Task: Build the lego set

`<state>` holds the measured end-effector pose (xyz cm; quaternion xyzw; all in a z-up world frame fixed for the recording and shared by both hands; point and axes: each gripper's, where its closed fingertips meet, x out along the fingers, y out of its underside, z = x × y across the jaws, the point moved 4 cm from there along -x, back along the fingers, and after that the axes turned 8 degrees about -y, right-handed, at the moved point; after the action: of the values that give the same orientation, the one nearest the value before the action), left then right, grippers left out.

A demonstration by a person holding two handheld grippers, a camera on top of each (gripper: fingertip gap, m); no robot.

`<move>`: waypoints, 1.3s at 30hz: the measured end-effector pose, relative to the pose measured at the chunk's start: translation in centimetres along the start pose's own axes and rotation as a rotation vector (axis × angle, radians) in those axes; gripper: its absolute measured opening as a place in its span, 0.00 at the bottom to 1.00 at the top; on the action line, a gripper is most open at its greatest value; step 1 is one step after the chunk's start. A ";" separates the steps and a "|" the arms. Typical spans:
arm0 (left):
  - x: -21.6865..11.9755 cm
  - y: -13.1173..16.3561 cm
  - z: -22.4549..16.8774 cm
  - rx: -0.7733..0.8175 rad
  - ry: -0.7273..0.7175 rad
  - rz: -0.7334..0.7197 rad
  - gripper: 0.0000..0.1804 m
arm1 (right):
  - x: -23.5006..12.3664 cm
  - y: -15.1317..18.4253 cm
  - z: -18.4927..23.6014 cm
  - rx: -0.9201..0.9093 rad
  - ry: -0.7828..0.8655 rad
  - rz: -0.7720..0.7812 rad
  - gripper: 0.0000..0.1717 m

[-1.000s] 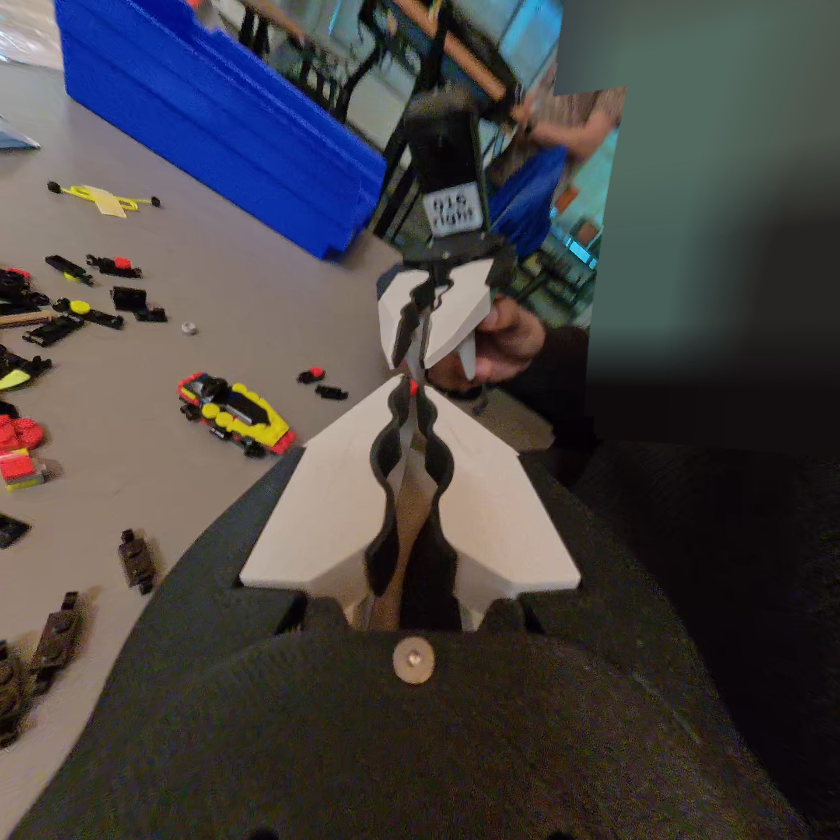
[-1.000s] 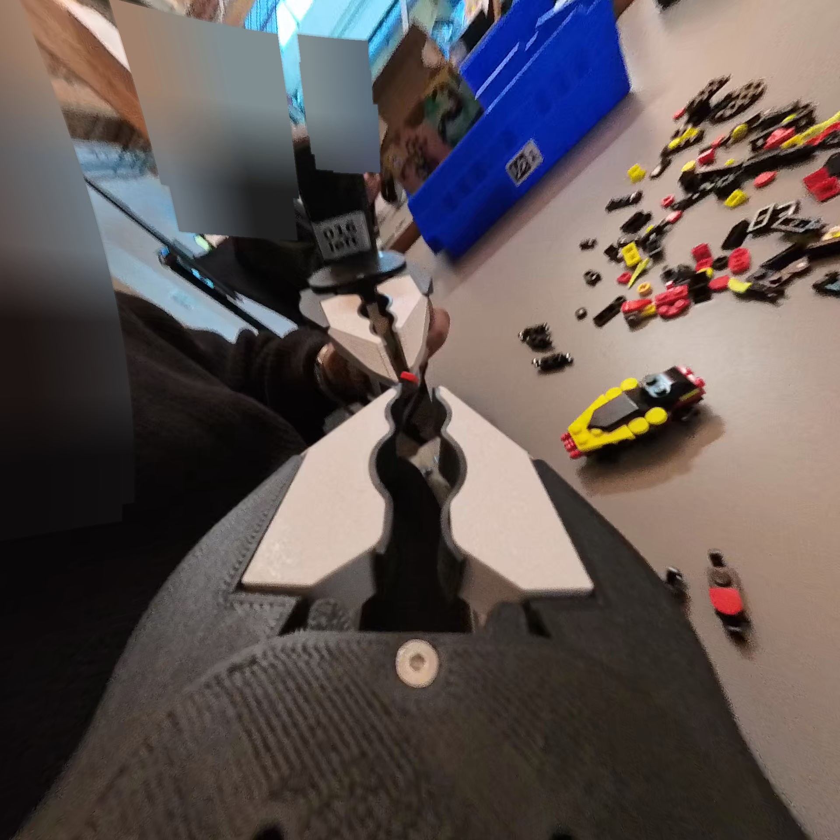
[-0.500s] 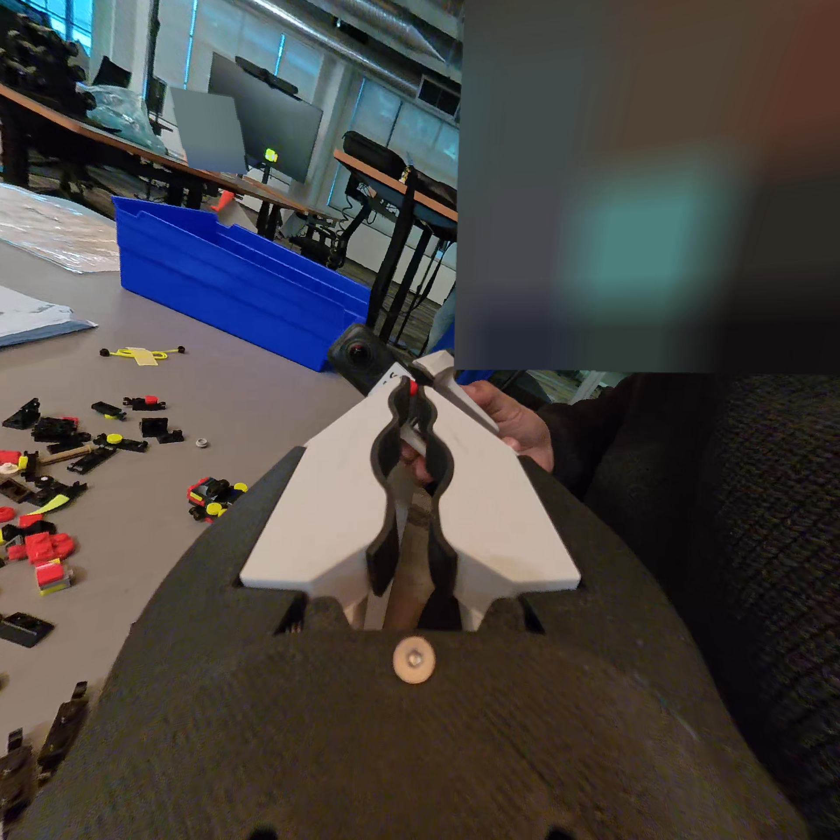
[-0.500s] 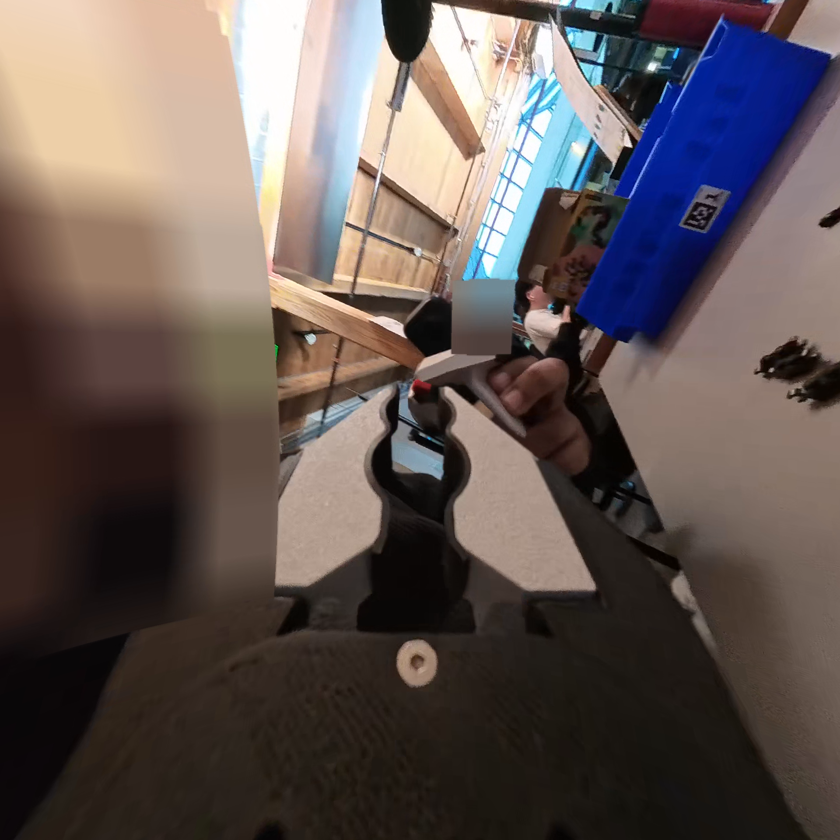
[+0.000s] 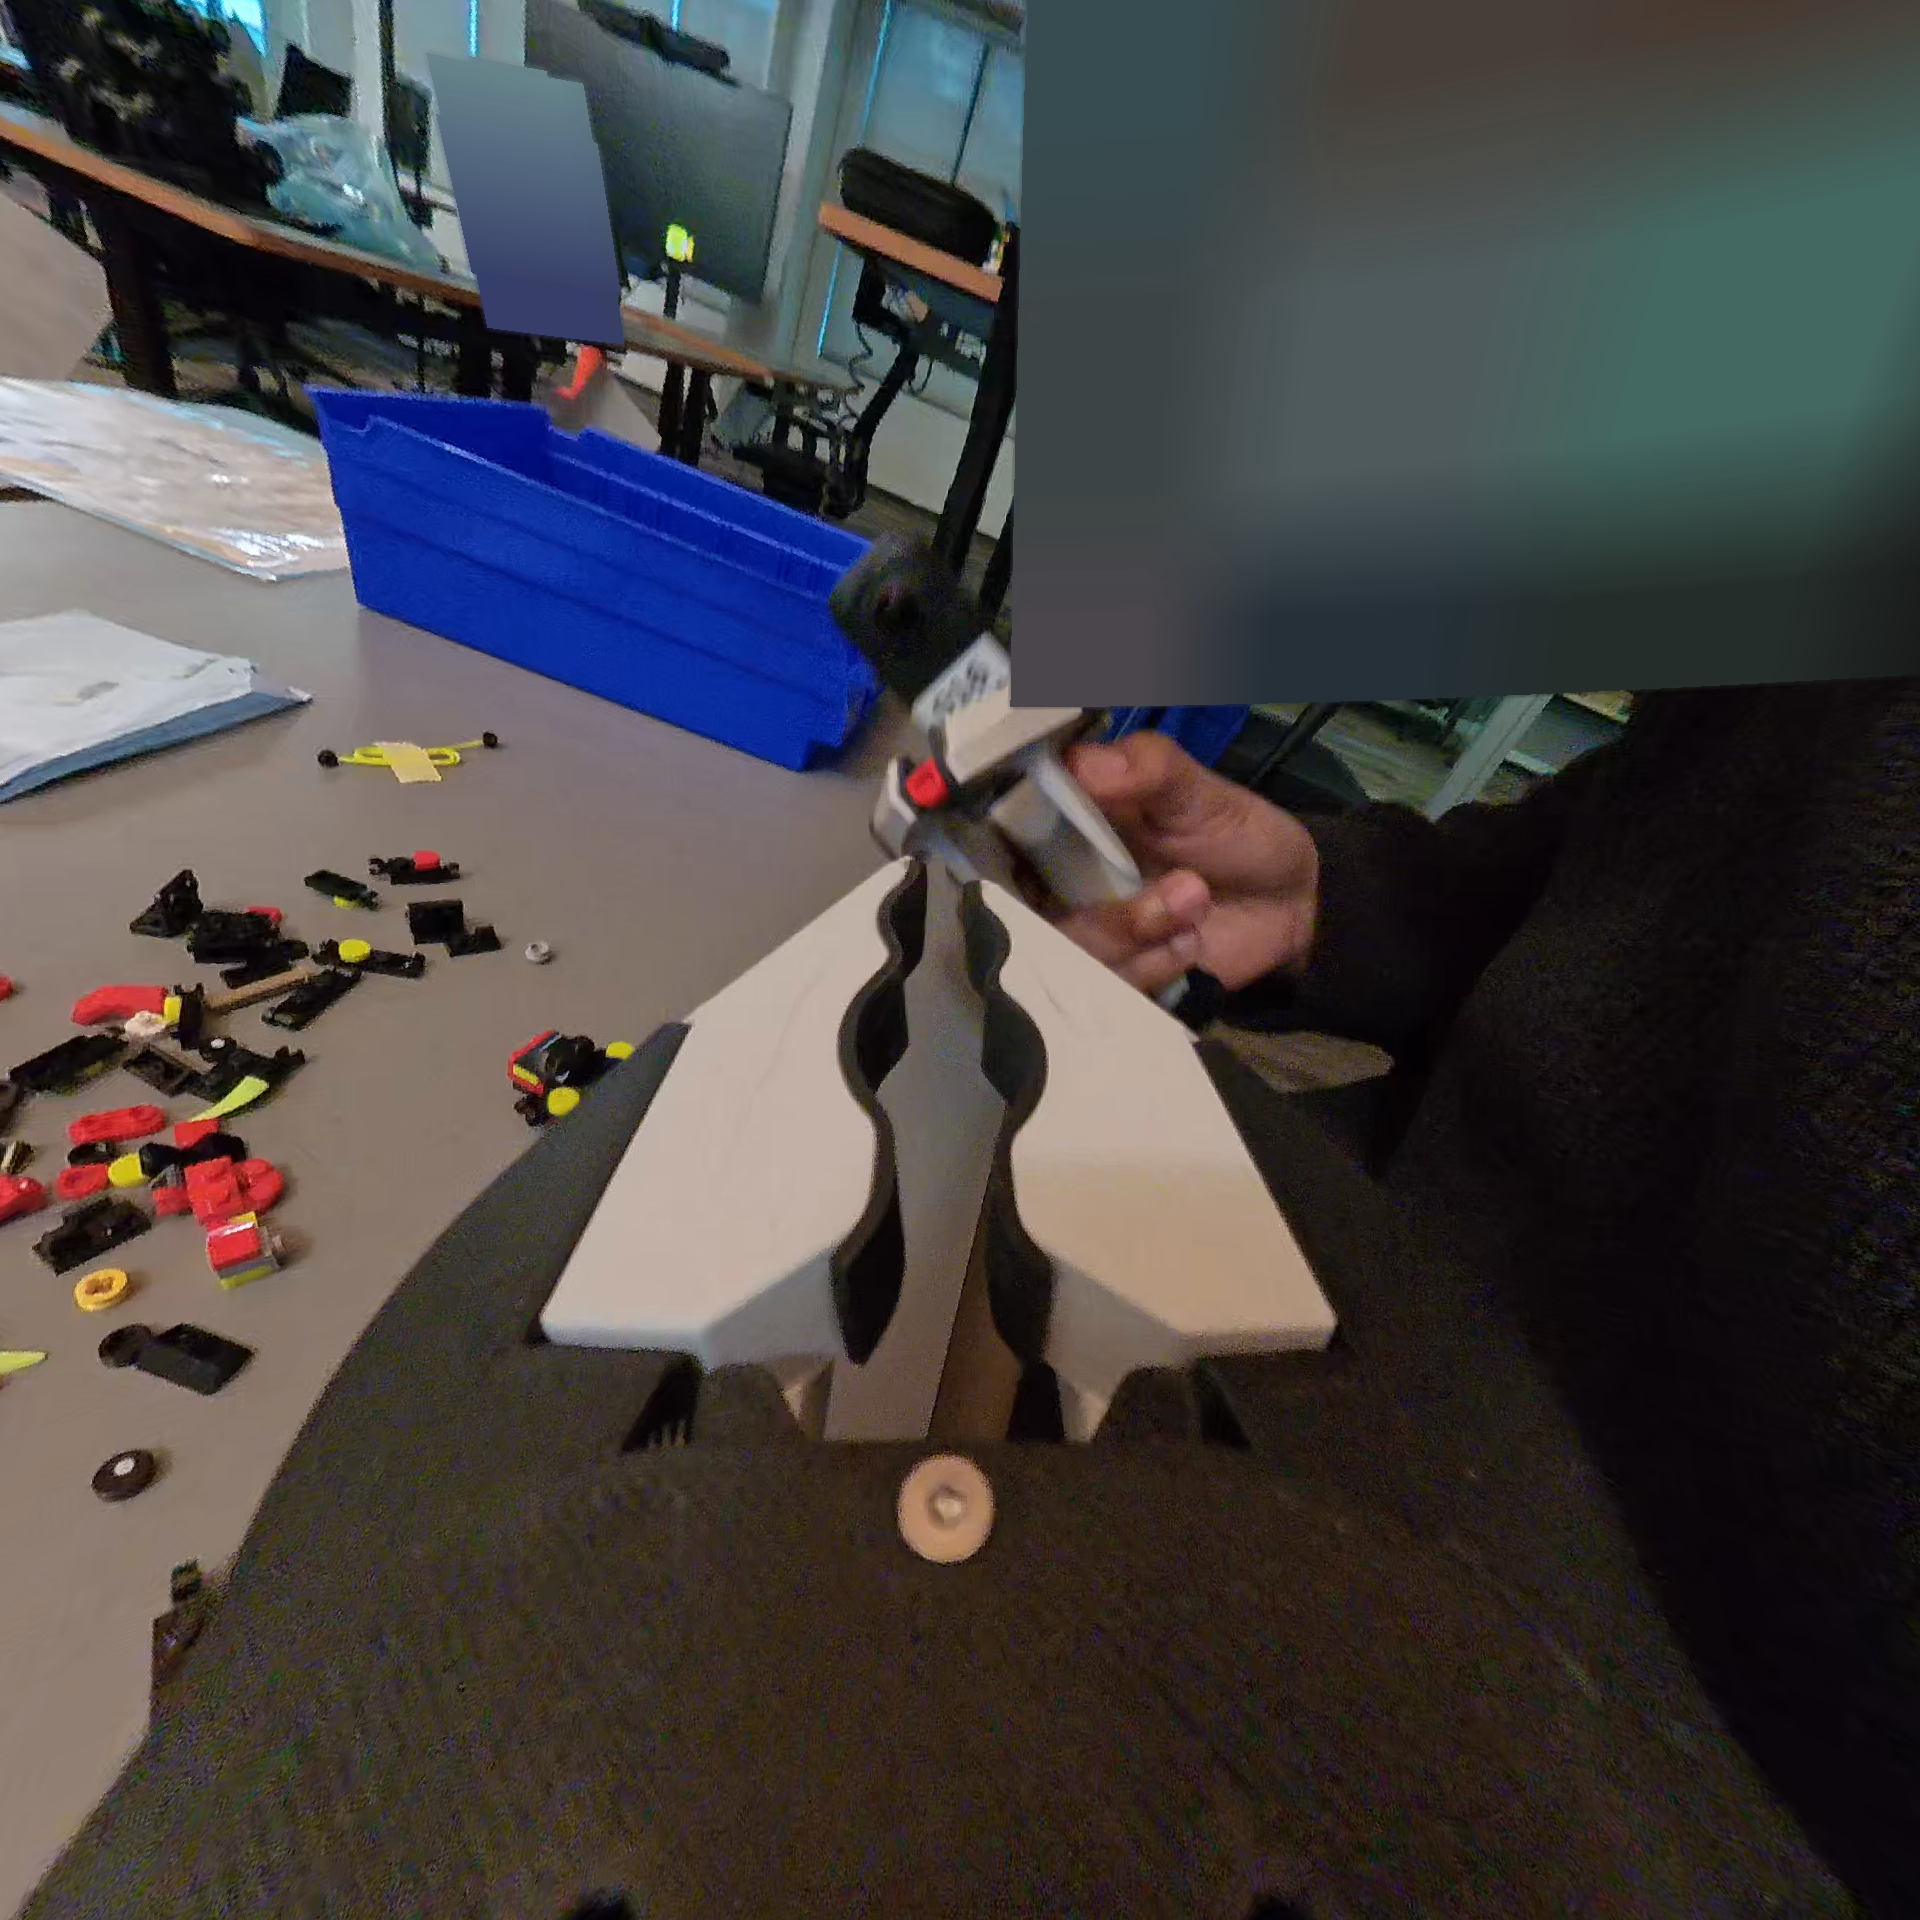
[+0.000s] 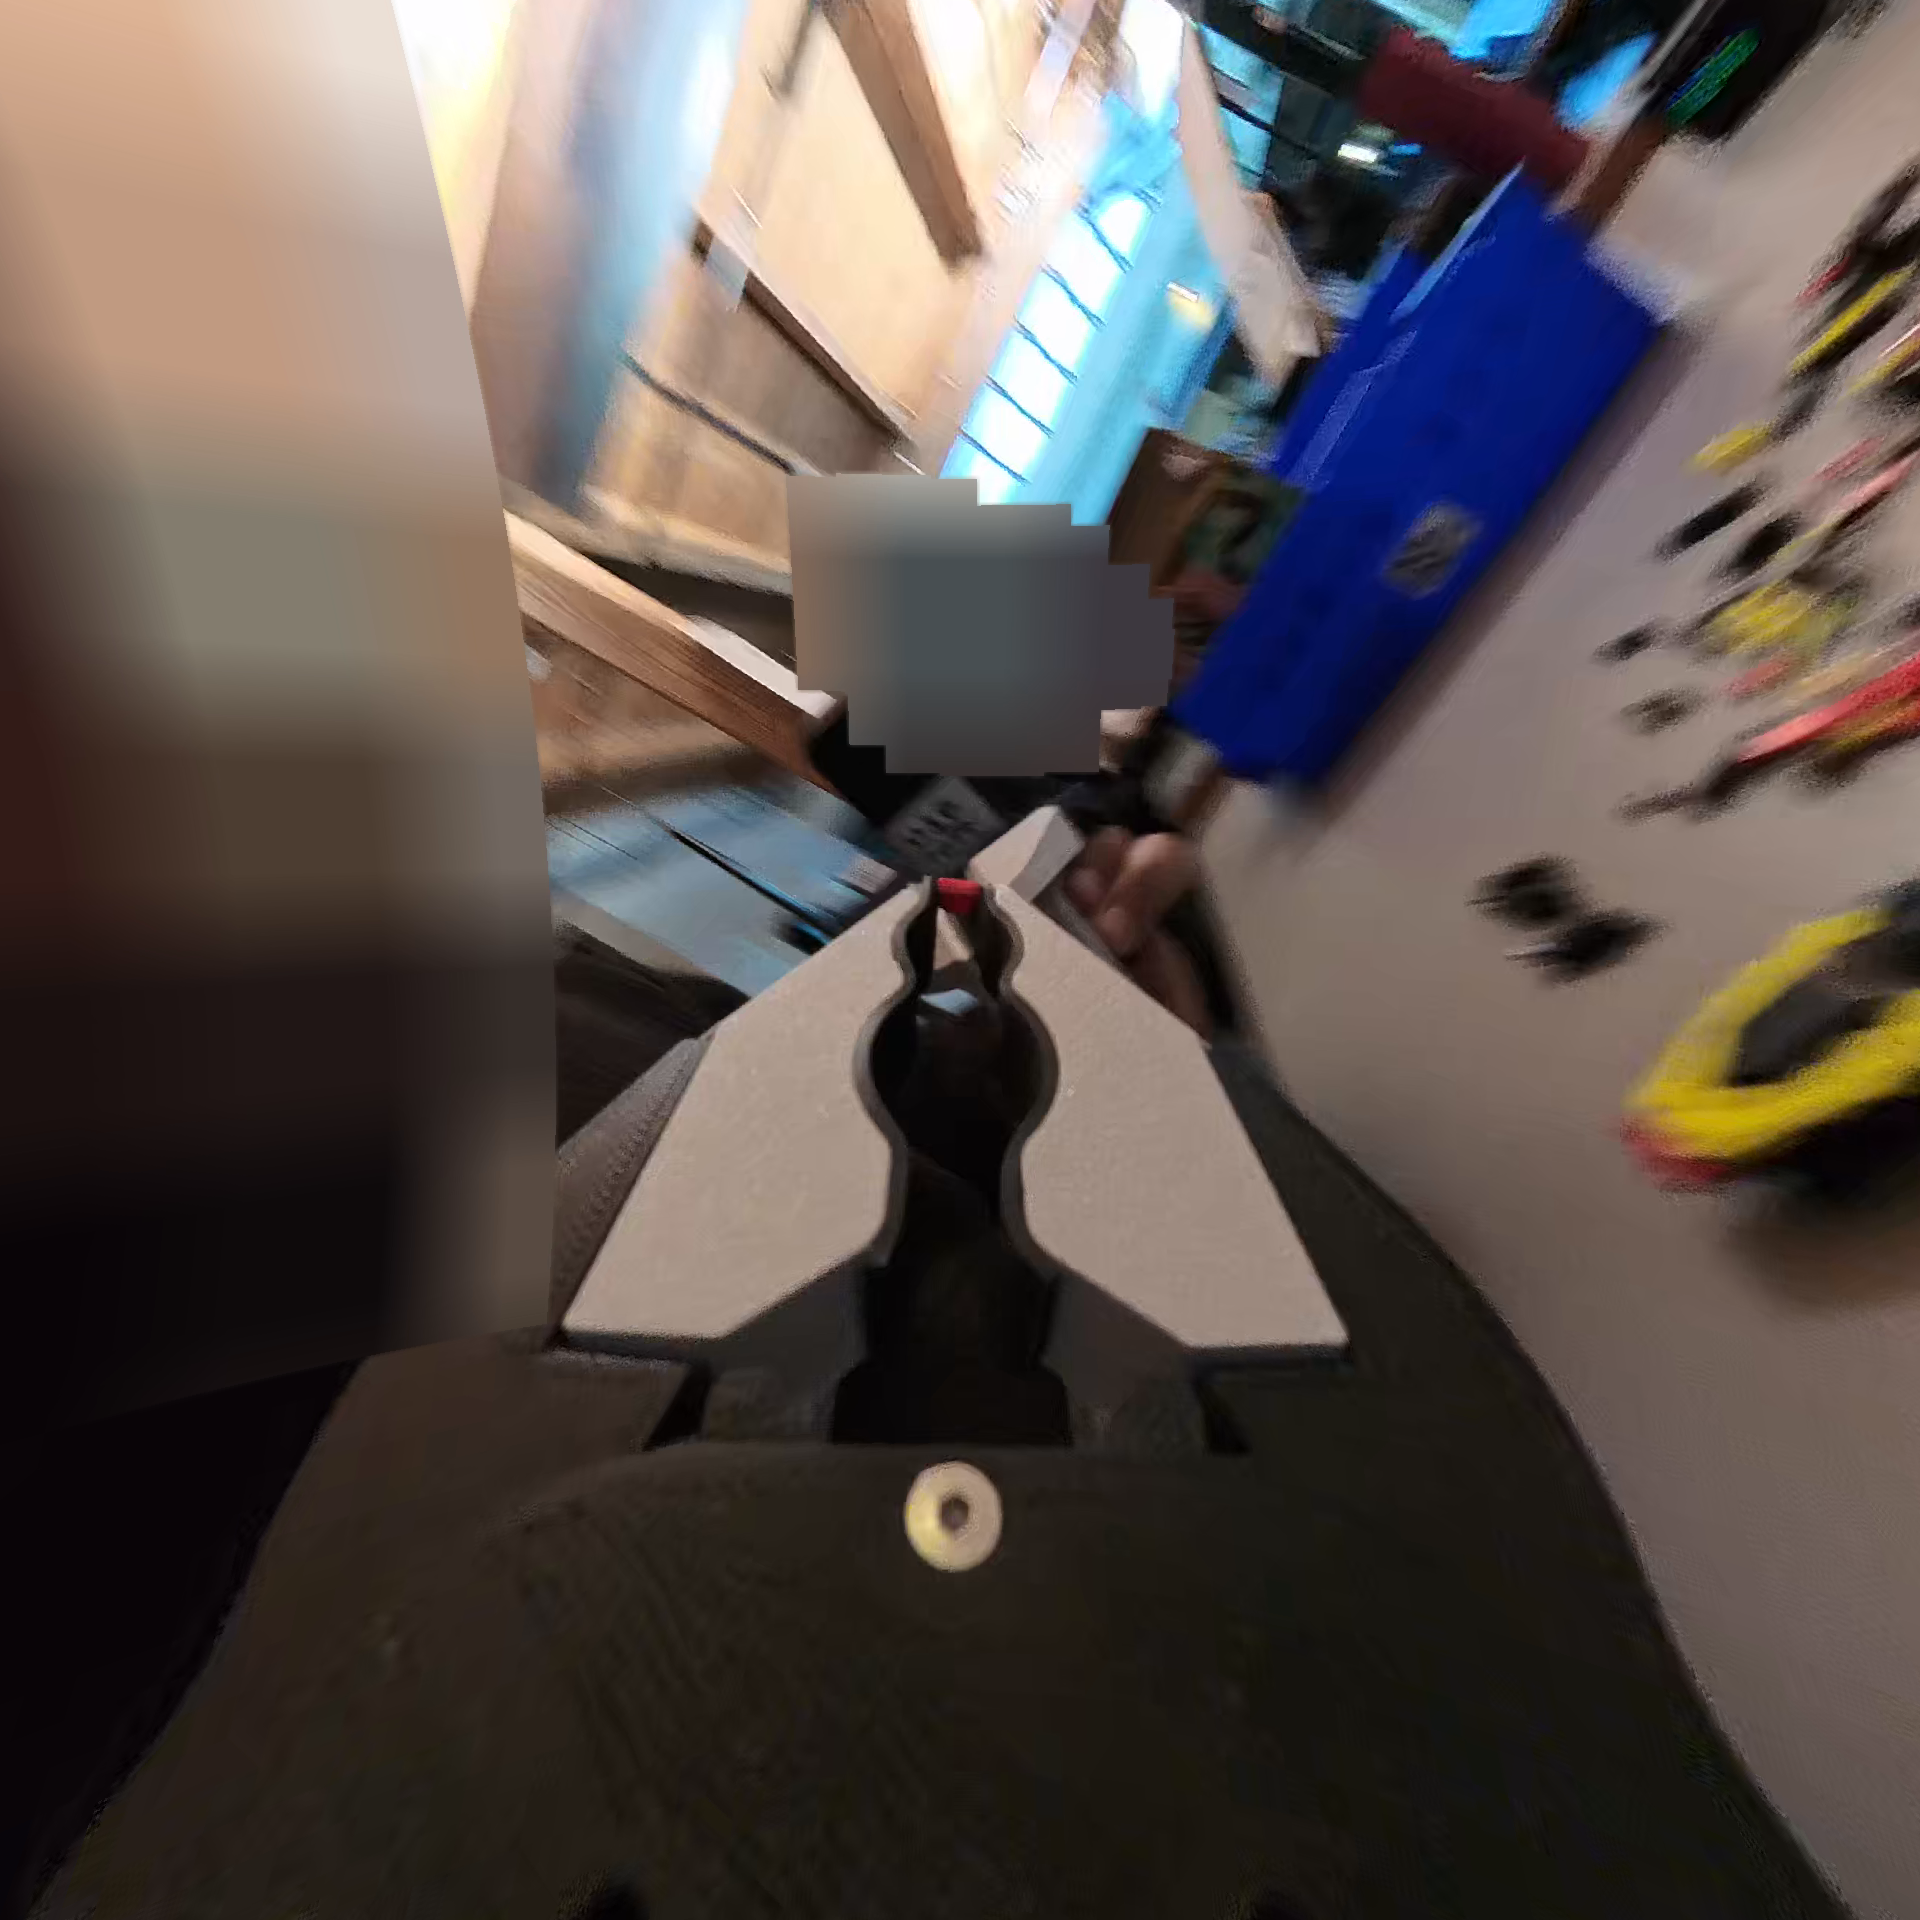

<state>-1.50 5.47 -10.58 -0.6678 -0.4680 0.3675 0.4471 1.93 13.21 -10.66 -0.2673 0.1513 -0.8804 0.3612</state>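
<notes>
Gripping a small red piece (image 6: pixel 957 896) at its fingertips, the right gripper (image 5: pixel 928 821) meets the left gripper (image 5: pixel 940 881), whose fingers stand slightly parted, bare. Beside them, toy bricks (image 5: pixel 187 1049) and a blue bin (image 5: pixel 582 571) sit on the counter (image 5: pixel 644 831).

Each gripper (image 5: pixel 940 883) has two pale wedge-shaped fingers (image 5: pixel 748 1143) lined with wavy black pads, set in a rough black body with one round silver screw (image 5: pixel 943 1507). The person wears a dark sleeve (image 5: pixel 1455 935).
</notes>
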 end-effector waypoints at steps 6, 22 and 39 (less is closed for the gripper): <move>0.3 0.9 0.3 0.000 -0.002 0.063 0.04 | -10.4 -2.4 -2.5 -0.532 0.944 0.666 0.03; 0.7 1.8 1.0 -0.086 0.020 0.122 0.05 | -14.3 0.8 -5.4 -0.502 1.244 1.150 0.03; 0.8 1.9 0.9 -0.103 0.031 0.138 0.04 | -12.4 0.0 -4.6 -0.604 1.111 1.021 0.09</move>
<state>-1.56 6.15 -12.77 -0.7261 -0.4324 0.3625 0.3930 6.66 22.41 -18.89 0.2246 0.6427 -0.5324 0.5030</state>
